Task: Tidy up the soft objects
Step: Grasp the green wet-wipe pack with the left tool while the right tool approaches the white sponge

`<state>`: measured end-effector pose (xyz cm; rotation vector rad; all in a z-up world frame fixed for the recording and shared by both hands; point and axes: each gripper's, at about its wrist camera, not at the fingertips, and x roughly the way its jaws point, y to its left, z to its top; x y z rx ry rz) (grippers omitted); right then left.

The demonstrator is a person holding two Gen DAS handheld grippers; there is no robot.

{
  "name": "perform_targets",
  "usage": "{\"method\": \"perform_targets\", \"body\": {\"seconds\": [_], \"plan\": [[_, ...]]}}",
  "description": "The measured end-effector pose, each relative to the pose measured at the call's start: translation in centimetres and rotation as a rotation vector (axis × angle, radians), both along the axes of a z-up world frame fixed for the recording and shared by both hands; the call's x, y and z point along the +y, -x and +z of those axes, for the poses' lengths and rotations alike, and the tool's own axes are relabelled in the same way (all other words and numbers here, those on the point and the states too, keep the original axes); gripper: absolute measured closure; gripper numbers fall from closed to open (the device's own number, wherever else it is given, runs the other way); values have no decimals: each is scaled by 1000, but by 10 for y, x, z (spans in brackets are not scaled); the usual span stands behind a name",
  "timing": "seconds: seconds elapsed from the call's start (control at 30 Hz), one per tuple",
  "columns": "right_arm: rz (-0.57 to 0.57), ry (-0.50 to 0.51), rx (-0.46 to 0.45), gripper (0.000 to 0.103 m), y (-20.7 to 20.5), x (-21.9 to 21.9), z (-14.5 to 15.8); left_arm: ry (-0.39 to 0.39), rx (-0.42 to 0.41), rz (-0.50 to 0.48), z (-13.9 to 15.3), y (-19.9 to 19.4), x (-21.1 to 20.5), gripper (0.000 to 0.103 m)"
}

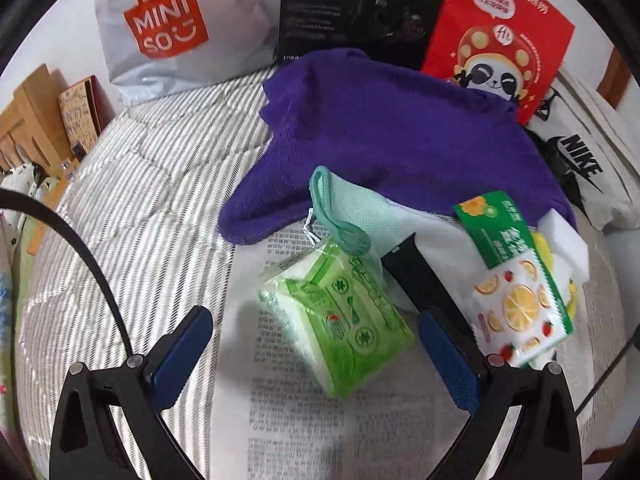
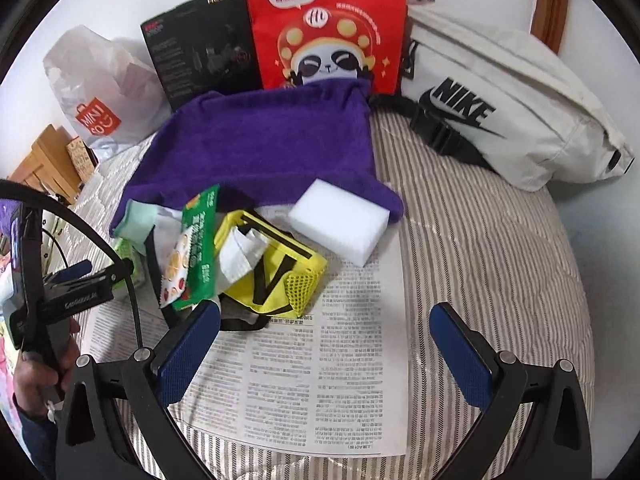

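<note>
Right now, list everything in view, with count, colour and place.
Towel: one, purple, mid-bed.
Sponge: one, white, at towel's front edge.
Mesh pouch: one, yellow, on newspaper.
Tissue pack: one, green, on newspaper.
Fruit-print packet: one, green-white, beside pouch.
Mint cloth: one, partly under towel.
Red bag, black box, Miniso bag: one each, back row.
Nike bag: one, white, right.
Left gripper, right gripper: both open, empty.

Both wrist views look down and forward, close over the newspaper [image 2: 320, 360]; left sits further left; both share the purple towel [image 1: 400, 132].
</note>
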<state>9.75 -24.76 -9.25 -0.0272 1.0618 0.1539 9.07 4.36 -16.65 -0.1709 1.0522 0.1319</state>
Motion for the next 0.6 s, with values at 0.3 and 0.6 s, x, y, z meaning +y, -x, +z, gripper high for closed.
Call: {"method": "perform_targets", "body": {"seconds": [0.3, 0.6], "plan": [[27, 4, 37, 0, -9, 6, -20, -49, 0, 6, -6, 3, 9, 0], [43, -8, 58, 0, -14, 8, -30, -66, 15, -7, -8, 9, 10, 0]]}}
